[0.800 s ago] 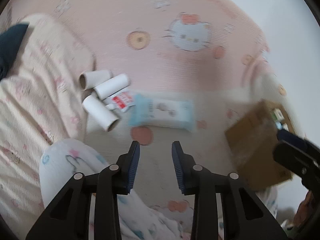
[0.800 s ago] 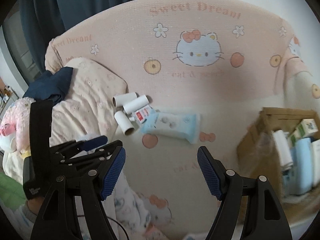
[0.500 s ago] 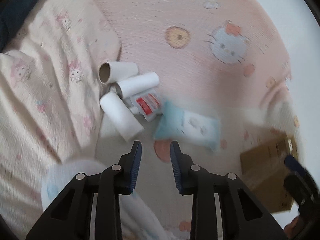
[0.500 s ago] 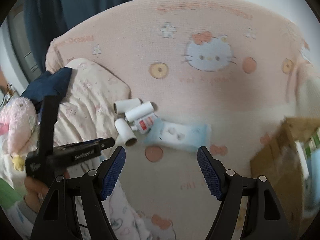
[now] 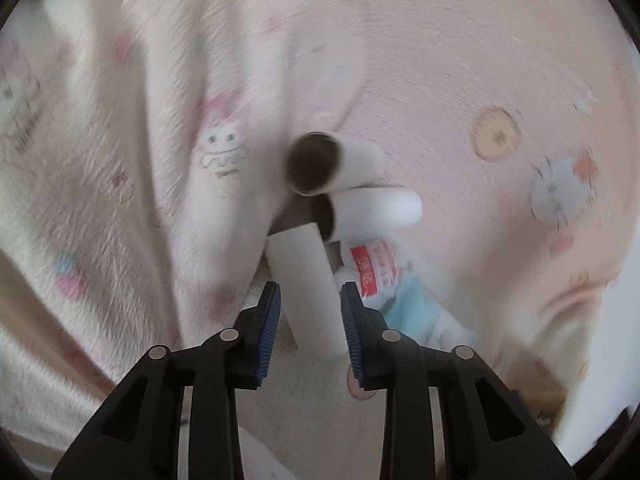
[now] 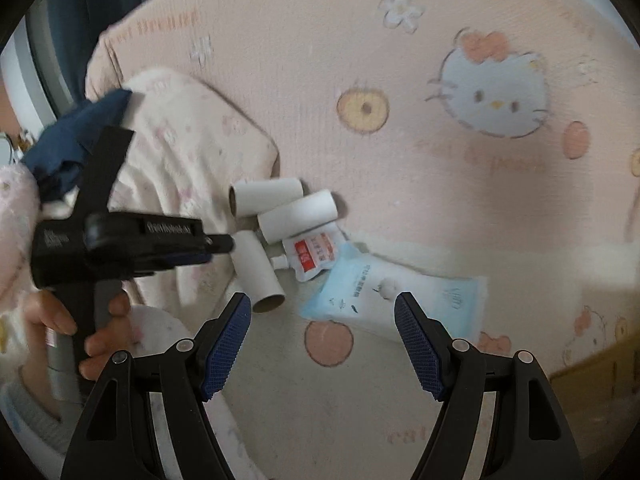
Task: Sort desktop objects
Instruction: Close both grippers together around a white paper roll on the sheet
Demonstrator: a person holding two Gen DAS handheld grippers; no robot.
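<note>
Three white cardboard tubes lie on the pink bedsheet next to a red-and-white pouch [image 6: 312, 254] and a light blue wipes pack [image 6: 394, 294]. In the left wrist view my left gripper [image 5: 310, 316] is open with its jaws on either side of the nearest tube [image 5: 306, 280], a gap showing on each side. The other two tubes [image 5: 332, 162] [image 5: 376, 210] lie beyond it. In the right wrist view my right gripper [image 6: 322, 338] is wide open and empty, above the sheet in front of the pile; the left gripper [image 6: 216, 246] reaches the nearest tube [image 6: 256, 272] from the left.
A cream patterned blanket [image 5: 120, 160] lies bunched to the left of the tubes, with dark blue cloth [image 6: 76, 132] behind it. A cardboard box edge [image 6: 596, 376] shows at the lower right. A hand [image 6: 96, 332] holds the left tool.
My left gripper has moved forward and down to the pile and now straddles the nearest tube. My right gripper has moved closer to the pile, and the box has slid toward the frame edge.
</note>
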